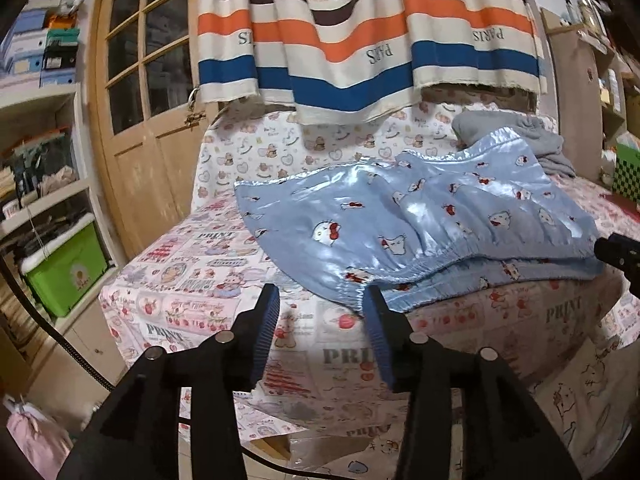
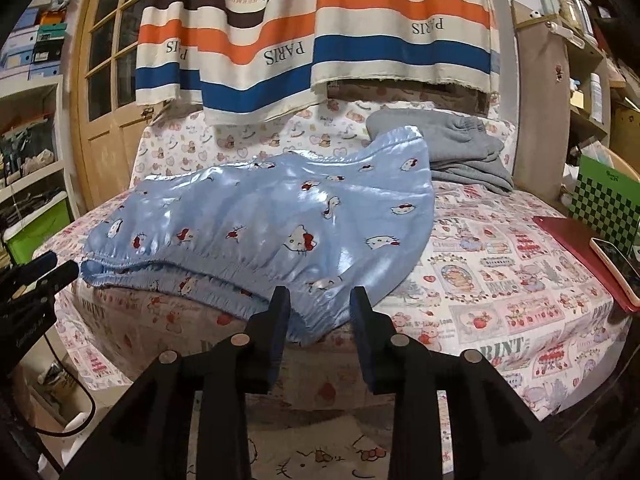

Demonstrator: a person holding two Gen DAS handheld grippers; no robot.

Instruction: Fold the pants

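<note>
Shiny light-blue pants with a cartoon cat print [image 1: 420,224] lie spread on a table covered by a printed cloth [image 1: 192,280], waistband toward me. My left gripper [image 1: 322,300] is open, jaws either side of the waistband's left corner, just short of it. In the right wrist view the pants [image 2: 280,224] fill the middle, and my right gripper [image 2: 320,300] is open at the waistband's right end, the cloth edge between its fingertips. The left gripper also shows at that view's left edge [image 2: 48,272].
Folded grey clothing [image 2: 460,148] lies behind the pants. A red tablet [image 2: 576,248] with a phone [image 2: 616,264] sits at the table's right edge. A striped curtain [image 2: 320,32] hangs behind. A wooden door [image 1: 136,100] and shelves with a green bin [image 1: 64,268] stand left.
</note>
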